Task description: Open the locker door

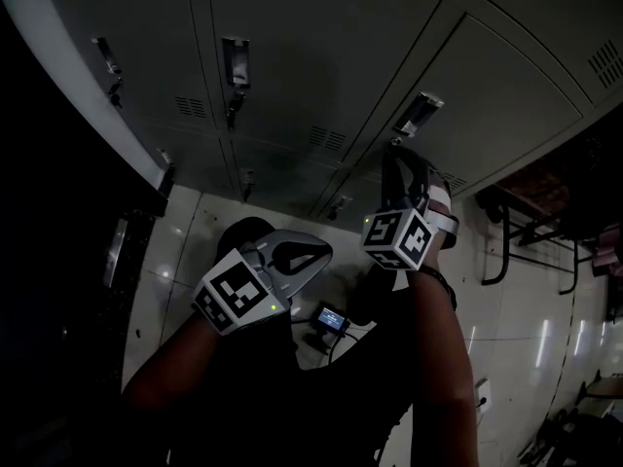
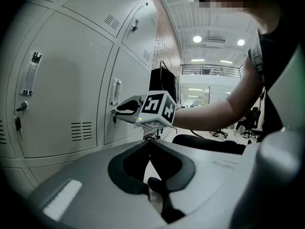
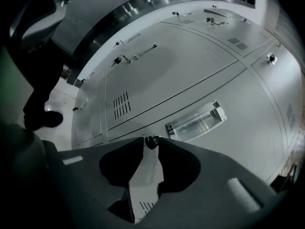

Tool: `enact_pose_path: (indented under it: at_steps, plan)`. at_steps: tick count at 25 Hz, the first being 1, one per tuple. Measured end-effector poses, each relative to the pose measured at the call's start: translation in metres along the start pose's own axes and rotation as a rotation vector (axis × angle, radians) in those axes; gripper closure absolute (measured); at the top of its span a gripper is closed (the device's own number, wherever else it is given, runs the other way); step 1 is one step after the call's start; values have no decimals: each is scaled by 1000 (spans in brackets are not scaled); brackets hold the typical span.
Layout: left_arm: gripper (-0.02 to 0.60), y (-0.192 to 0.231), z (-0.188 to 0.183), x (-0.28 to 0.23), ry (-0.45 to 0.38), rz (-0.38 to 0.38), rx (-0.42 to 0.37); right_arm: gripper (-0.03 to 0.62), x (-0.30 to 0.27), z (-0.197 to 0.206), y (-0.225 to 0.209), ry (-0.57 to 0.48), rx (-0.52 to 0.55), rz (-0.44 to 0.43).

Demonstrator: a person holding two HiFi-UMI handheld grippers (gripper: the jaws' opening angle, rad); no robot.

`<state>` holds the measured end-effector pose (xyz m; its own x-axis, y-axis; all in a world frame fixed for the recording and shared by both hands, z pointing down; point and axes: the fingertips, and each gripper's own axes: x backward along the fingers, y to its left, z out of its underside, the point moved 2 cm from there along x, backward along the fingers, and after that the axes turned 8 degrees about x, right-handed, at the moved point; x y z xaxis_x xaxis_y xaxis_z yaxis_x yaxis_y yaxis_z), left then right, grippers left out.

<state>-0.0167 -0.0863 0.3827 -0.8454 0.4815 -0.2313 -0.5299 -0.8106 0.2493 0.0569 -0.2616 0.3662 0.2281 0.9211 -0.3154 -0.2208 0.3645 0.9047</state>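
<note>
The grey locker door (image 3: 248, 142) has a clear handle (image 3: 195, 121) with a small key in its lock (image 3: 151, 141) just beneath. My right gripper (image 3: 151, 145) is open, its fingertips on either side of that key, close to the door. In the head view the right gripper (image 1: 397, 150) points up at the handle (image 1: 419, 115). In the left gripper view the right gripper (image 2: 123, 109) reaches the lock under the handle (image 2: 116, 90). My left gripper (image 1: 324, 251) hangs back over the floor, shut and empty, with its fingertips (image 2: 149, 143) together.
More closed lockers with handles (image 1: 234, 61) fill the wall on both sides and above. A small lit device with a cable (image 1: 331, 319) lies on the tiled floor. Dark metal furniture legs (image 1: 506, 246) stand at the right, and a dark cabinet side (image 1: 58, 212) stands at the left.
</note>
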Motion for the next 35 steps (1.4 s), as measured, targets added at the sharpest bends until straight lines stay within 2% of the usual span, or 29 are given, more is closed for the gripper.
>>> enact_pose_path:
  at_steps: [3, 5, 10, 16, 21, 28, 35]
  plan:
    - [569, 0, 0, 1, 0, -1, 0, 504, -4, -3, 4, 30, 109, 23]
    - [569, 0, 0, 1, -1, -1, 1, 544, -4, -3, 7, 42, 158, 42]
    - [569, 1, 1, 2, -1, -2, 2, 551, 17, -2, 15, 19, 209, 64]
    - [569, 2, 3, 2, 11, -8, -4, 549, 80, 13, 32, -25, 207, 63]
    - [569, 2, 7, 0, 29, -12, -7, 548, 132, 43, 42, -17, 193, 57]
    - [569, 1, 8, -4, 50, -17, -15, 548, 178, 89, 42, 56, 150, 59]
    - [569, -1, 10, -9, 64, -17, -22, 553, 204, 138, 37, 179, 115, 96]
